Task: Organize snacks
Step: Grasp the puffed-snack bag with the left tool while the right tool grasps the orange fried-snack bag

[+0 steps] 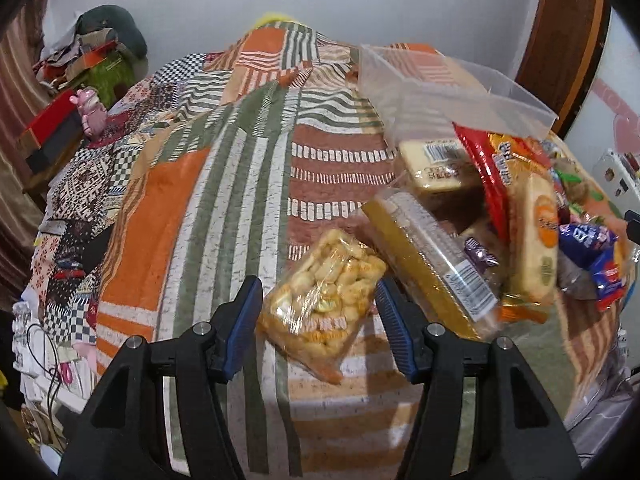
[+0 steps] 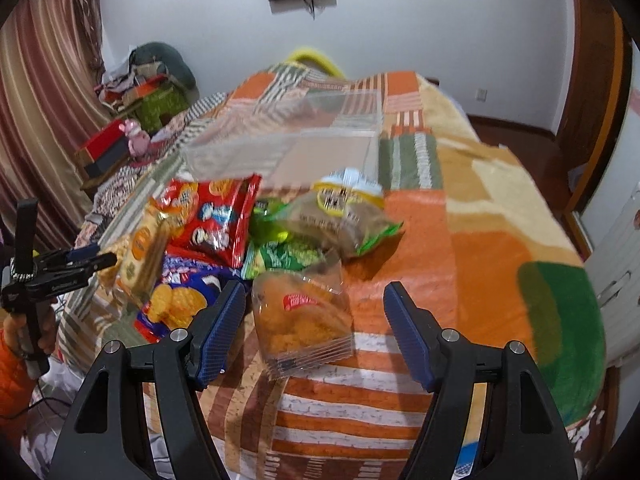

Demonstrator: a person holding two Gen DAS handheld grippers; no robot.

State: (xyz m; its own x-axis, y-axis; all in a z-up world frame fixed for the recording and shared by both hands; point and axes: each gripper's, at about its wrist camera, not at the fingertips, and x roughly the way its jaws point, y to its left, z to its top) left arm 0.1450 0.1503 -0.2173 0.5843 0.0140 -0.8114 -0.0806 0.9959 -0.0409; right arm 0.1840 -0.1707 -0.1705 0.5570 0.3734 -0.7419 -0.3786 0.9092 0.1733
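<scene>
Left gripper [image 1: 318, 312] released, blue pads straddling clear bag of yellow puffed snacks [image 1: 320, 304] on patchwork striped bedspread [image 1: 224, 208]. Right gripper [image 2: 314, 332] released around clear packet of orange pastry [image 2: 302, 320]. Heaped snack packets [image 2: 208, 224] crowd alongside; clear plastic bin [image 2: 280, 148] behind.

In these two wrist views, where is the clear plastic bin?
Left wrist: clear bin upper right, behind the snack pile.
Right wrist: clear bin upper centre, beyond the red snack bag.
Shared landmark: pink toy by the red box at the bed's left edge.
</scene>
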